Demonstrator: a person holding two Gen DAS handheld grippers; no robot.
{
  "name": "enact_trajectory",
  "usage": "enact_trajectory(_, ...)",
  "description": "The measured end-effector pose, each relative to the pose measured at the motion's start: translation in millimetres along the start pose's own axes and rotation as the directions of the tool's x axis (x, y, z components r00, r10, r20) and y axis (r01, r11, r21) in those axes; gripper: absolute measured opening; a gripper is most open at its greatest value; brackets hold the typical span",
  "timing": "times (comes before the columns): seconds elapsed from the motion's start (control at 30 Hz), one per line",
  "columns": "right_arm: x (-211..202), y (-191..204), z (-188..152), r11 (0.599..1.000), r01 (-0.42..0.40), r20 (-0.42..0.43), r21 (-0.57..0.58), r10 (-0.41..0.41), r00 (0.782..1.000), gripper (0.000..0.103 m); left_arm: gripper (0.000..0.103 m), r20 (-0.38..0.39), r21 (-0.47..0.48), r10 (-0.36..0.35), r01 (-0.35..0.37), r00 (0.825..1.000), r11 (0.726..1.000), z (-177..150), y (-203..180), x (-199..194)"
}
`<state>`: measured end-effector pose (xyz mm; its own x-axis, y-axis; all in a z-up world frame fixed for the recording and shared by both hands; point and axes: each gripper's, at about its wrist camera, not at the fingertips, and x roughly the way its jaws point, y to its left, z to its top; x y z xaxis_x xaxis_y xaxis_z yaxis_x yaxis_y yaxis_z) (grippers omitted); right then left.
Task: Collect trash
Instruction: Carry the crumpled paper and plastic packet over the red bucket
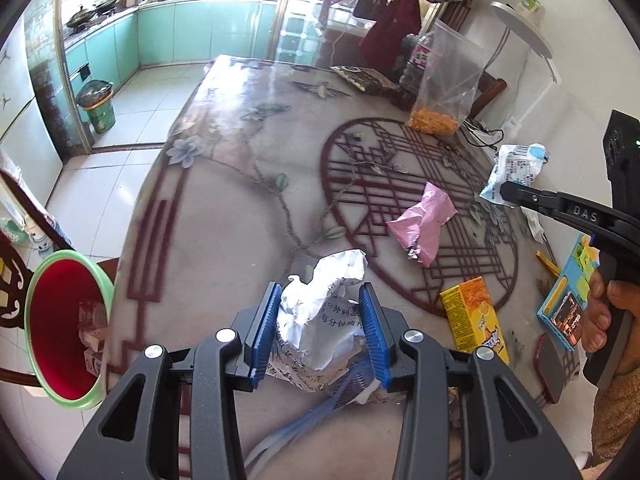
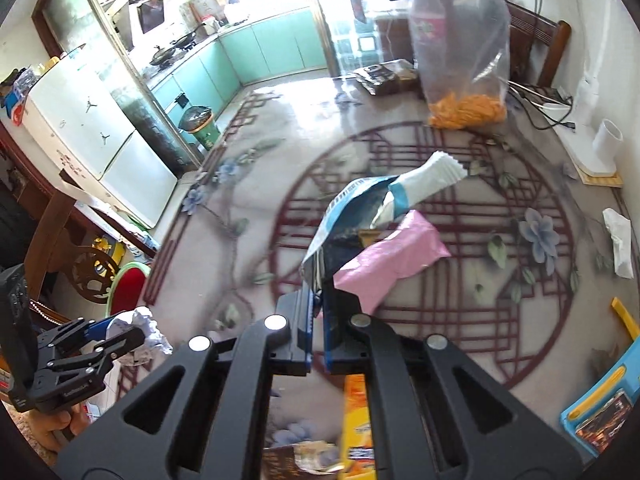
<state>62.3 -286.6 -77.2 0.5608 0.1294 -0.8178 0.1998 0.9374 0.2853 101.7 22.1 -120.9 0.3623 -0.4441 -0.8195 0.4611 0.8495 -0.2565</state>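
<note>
A crumpled silver foil wrapper printed with dark characters point(image 1: 320, 320) is clamped between the blue ribbed pads of the left gripper point(image 1: 320, 334), above the near edge of the floral-patterned table point(image 1: 240, 184). A blue-and-white torn snack packet point(image 2: 360, 216) is pinched in the narrowly closed right gripper point(image 2: 318, 332) and is held up over the table. A crumpled pink plastic bag point(image 1: 422, 226) is seen lying on the table's red lattice circle, with an orange-yellow juice carton point(image 1: 474, 318) nearer the edge. A green-rimmed bin with a red interior point(image 1: 68, 328) is seen standing just beside the table's left edge, with scraps inside.
</note>
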Motion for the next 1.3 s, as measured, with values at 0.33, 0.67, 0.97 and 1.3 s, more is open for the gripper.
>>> enact_trajectory(0.33,6.6,68.9,1.8,1.0,-0.028,0.019,-0.014,0.028,0.999,0.004,0.038,0.025,-0.066,0.047,-0.045,0.999,0.997,-4.3,79.2,-27.6)
enact_trajectory(0.67,13.2,145.1,2.3,0.995,-0.053,0.026,-0.081,0.056,0.998,0.004,0.038,0.045,-0.114,0.088,-0.082,0.995,0.99,-7.0,148.2,-47.5)
enact_trajectory(0.97,25.0,201.8,-3.2,0.985,-0.09,0.001,-0.15,0.091,0.996,0.004,0.038,0.058,-0.156,0.095,-0.085,0.994,0.984,-17.0,186.0,-61.0)
enact_trajectory(1.3,39.4,247.6,-9.4,0.971,-0.119,-0.031,-0.205,0.115,0.993,0.005,0.038,0.031,-0.22,0.137,-0.127,0.99,0.967,-31.6,229.6,-65.5)
